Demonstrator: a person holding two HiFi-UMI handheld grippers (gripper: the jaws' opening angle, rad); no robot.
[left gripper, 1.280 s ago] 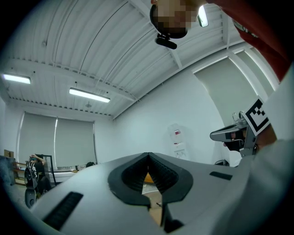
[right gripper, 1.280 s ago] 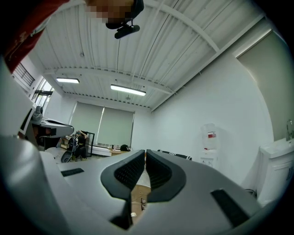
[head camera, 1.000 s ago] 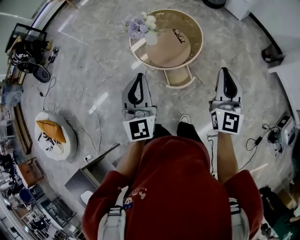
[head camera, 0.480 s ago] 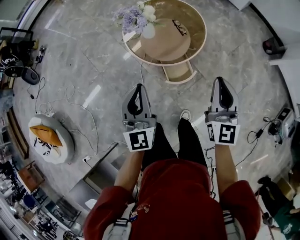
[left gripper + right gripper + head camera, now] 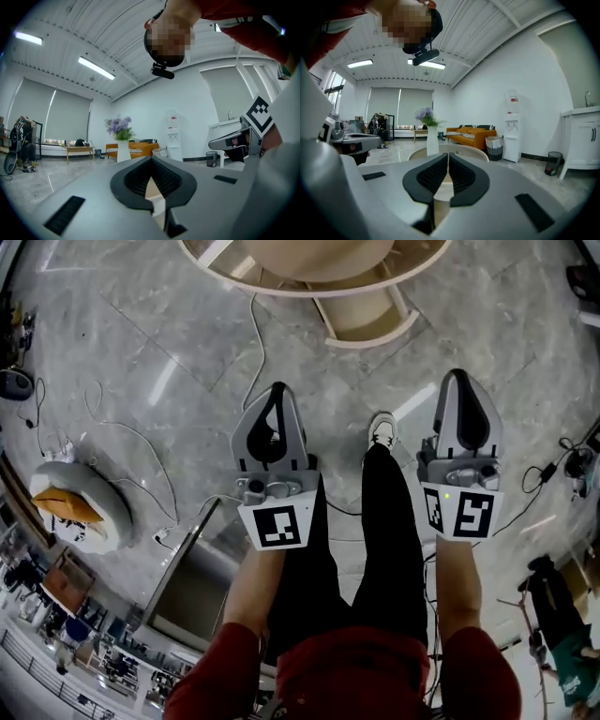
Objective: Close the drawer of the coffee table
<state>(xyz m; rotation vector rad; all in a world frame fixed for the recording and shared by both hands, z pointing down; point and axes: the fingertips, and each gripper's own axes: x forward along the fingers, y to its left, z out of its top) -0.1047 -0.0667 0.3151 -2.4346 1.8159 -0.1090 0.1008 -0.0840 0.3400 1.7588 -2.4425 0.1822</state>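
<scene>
Seen from above, a person in a red top and black trousers stands on a grey marble floor (image 5: 169, 343), with one set of tongs in each hand, both pointing forward. The left tongs (image 5: 275, 395) and the right tongs (image 5: 457, 381) are held side by side but well apart, with the person's legs and a white shoe (image 5: 382, 430) between them. Both sets are shut, arms pressed together at the tips, and nothing is clamped in either.

Ahead, at the top edge of the head view, is a low round wooden surface (image 5: 281, 284). Its drawer (image 5: 361, 315) is pulled open and sticks out from under the rim towards the person. The drawer lies between the lines of the two tongs, and neither touches it.

The right gripper view looks level past the closed right tongs (image 5: 447, 154). Beyond them is the round surface (image 5: 473, 152) with a white vase of purple flowers (image 5: 432, 140) standing on it.

The left gripper view shows the closed left tongs (image 5: 152, 160) and the same vase (image 5: 123, 143) further off.
</scene>
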